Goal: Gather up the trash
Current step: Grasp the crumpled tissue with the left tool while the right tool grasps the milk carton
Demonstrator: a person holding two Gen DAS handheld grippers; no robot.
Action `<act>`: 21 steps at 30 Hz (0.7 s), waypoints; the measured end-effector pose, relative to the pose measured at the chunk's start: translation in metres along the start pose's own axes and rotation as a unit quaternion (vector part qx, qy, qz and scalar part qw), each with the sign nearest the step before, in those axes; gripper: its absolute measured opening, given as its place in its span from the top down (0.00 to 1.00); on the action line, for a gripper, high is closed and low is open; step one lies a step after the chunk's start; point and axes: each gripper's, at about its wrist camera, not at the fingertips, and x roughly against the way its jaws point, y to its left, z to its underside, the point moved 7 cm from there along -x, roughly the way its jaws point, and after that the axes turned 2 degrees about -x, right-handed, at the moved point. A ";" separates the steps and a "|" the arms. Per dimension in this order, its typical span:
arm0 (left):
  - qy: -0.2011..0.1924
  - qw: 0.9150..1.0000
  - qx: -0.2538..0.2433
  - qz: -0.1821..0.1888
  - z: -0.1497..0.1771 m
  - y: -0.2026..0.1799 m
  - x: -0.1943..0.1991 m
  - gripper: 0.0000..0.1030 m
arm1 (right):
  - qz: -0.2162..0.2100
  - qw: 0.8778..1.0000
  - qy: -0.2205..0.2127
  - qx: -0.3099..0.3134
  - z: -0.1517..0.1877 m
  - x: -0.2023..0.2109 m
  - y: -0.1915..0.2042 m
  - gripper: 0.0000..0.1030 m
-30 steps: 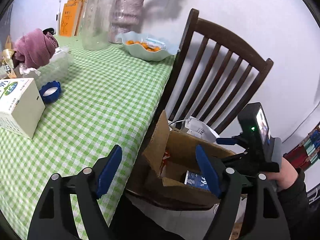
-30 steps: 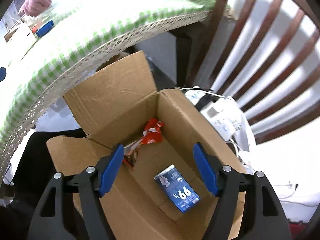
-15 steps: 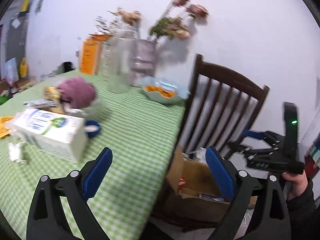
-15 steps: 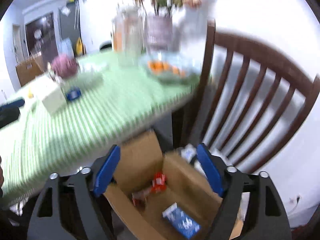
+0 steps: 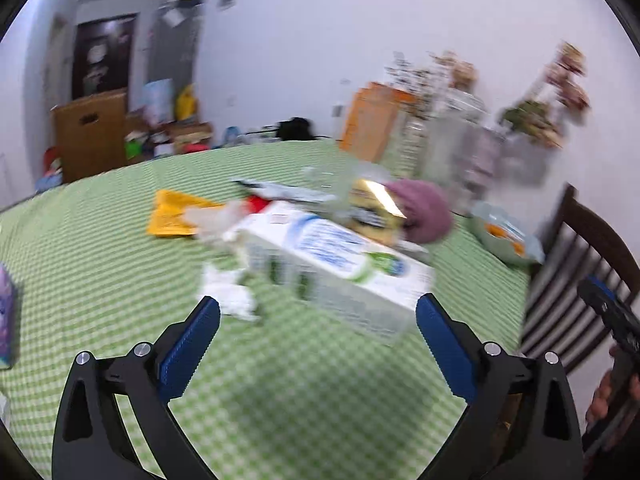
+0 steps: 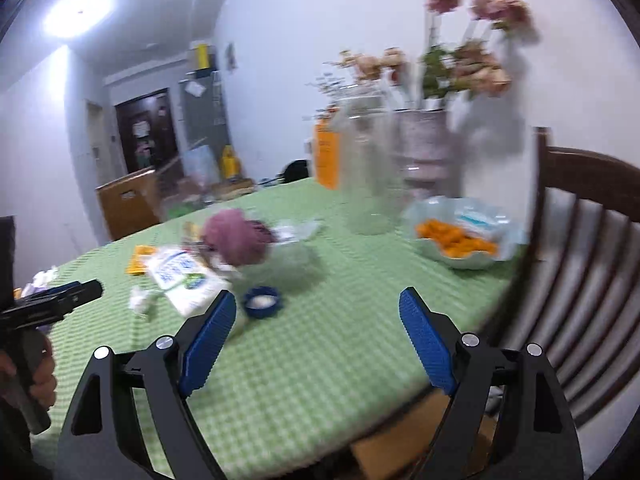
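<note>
A white milk carton (image 5: 340, 264) lies on the green checked table (image 5: 120, 280), just beyond my open, empty left gripper (image 5: 318, 312); it also shows in the right wrist view (image 6: 184, 276). Crumpled white paper (image 5: 228, 292), a yellow wrapper (image 5: 176, 216) and a gold packet (image 5: 372, 204) lie around it. A blue cap (image 6: 262, 301) lies before my open, empty right gripper (image 6: 316, 312). The cardboard box (image 6: 400, 444) shows below the table edge.
A purple cloth (image 6: 240, 236), a glass jar (image 6: 366, 168), a flower vase (image 6: 424, 148), an orange box (image 6: 328, 152) and a bowl of orange snacks (image 6: 460, 240) stand on the table. A dark wooden chair (image 6: 580, 260) stands at the right. The left gripper's handle (image 6: 48, 308) shows at left.
Both grippers have risen from over the cardboard box and swung left toward the tabletop. Both views are blurred by motion. Both stay open and empty.
</note>
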 end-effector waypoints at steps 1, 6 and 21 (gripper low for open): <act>0.000 1.000 0.004 -0.007 0.000 0.009 -0.002 0.07 | -0.012 1.000 0.004 0.004 0.001 -0.008 0.009 0.22; 0.019 0.999 0.004 -0.045 0.000 0.043 -0.022 0.07 | -0.060 0.997 0.028 0.026 0.006 -0.047 0.045 0.22; 0.101 0.990 0.026 -0.092 0.012 0.094 -0.116 0.08 | -0.115 0.982 0.102 0.113 0.038 -0.139 0.116 0.21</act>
